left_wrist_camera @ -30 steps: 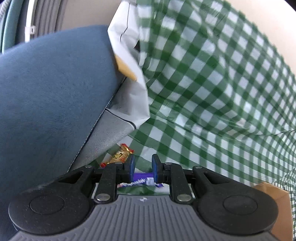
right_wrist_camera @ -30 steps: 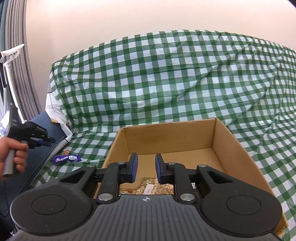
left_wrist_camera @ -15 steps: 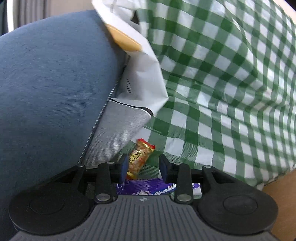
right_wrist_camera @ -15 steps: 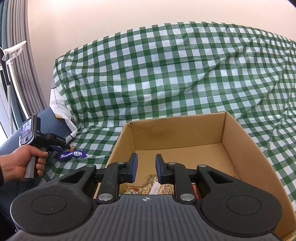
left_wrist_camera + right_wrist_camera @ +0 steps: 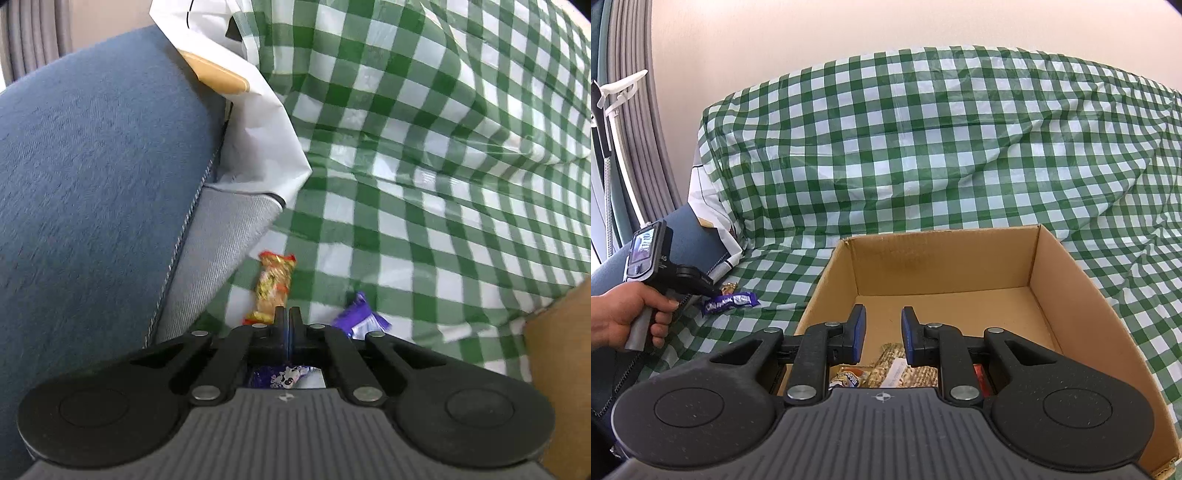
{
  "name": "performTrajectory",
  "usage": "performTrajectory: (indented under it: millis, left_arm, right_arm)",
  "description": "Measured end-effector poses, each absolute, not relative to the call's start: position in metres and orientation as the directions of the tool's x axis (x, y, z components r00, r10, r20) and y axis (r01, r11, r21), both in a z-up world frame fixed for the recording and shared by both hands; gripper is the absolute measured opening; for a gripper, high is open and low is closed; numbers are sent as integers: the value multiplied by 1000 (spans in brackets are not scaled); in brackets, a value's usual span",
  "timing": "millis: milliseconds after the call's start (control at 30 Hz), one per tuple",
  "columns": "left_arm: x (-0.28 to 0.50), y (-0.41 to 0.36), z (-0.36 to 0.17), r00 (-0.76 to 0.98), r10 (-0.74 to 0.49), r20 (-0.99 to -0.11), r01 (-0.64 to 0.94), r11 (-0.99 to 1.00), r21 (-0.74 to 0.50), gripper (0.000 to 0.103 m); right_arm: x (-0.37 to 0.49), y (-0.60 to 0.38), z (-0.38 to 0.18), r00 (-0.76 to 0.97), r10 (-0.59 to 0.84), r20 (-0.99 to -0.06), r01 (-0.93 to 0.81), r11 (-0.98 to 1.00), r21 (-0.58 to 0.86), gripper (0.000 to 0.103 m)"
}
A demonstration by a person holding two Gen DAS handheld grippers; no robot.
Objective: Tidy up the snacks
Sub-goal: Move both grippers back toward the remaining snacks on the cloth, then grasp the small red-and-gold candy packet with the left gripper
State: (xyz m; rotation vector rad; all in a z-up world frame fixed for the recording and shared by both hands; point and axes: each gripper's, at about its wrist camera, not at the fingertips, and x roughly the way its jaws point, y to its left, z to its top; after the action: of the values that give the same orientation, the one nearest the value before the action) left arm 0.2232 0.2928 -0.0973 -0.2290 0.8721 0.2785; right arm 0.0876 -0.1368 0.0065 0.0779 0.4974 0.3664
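My left gripper (image 5: pixel 286 314) has its jaws closed on a purple candy bar (image 5: pixel 364 320), which sticks out to the right and shows below the fingers. In the right wrist view the left gripper (image 5: pixel 711 291) pinches the left end of that purple bar (image 5: pixel 733 302) on the checked cloth. An orange-and-yellow snack (image 5: pixel 275 282) lies just ahead of the left fingers. My right gripper (image 5: pixel 882 328) is open and empty, above the near part of the cardboard box (image 5: pixel 1089 306), which holds several snacks (image 5: pixel 897 369) at its near end.
A green-and-white checked cloth (image 5: pixel 923 147) covers the sofa seat and back. A blue cushion (image 5: pixel 92 184) and a white bag (image 5: pixel 258 140) stand left of the snacks. The box corner (image 5: pixel 557 354) shows at the right of the left wrist view.
My left gripper has shut on the purple candy bar, which was between its open fingers before. The right gripper stays open over the box, with the view shifted slightly.
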Motion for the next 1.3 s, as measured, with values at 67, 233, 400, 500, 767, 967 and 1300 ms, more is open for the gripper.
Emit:
performTrajectory:
  millis: [67, 233, 400, 500, 767, 967, 1300]
  left_arm:
    - [217, 294, -95, 617, 125, -777, -324, 940, -106, 0]
    - [215, 298, -90, 647, 160, -746, -362, 925, -116, 11]
    - [231, 296, -95, 656, 194, -729, -373, 924, -90, 33]
    - [241, 292, -102, 645, 220, -732, -363, 931, -40, 43]
    - [250, 290, -116, 598, 223, -770, -333, 943, 15, 25]
    - [239, 279, -103, 612, 186, -769, -297, 955, -5, 20]
    - [185, 246, -82, 546, -13, -838, -151, 982, -113, 19]
  right_arm:
    - [86, -137, 7, 817, 363, -449, -324, 932, 164, 22]
    - [81, -141, 8, 816, 368, -445, -332, 929, 160, 22]
    - [81, -145, 8, 818, 365, -446, -332, 931, 152, 22]
    - [85, -146, 6, 814, 362, -455, -324, 932, 162, 22]
    - [89, -136, 3, 802, 370, -468, -335, 929, 161, 22]
    - [87, -133, 4, 802, 372, -467, -348, 927, 141, 22]
    - [83, -137, 8, 805, 386, -451, -348, 922, 169, 22]
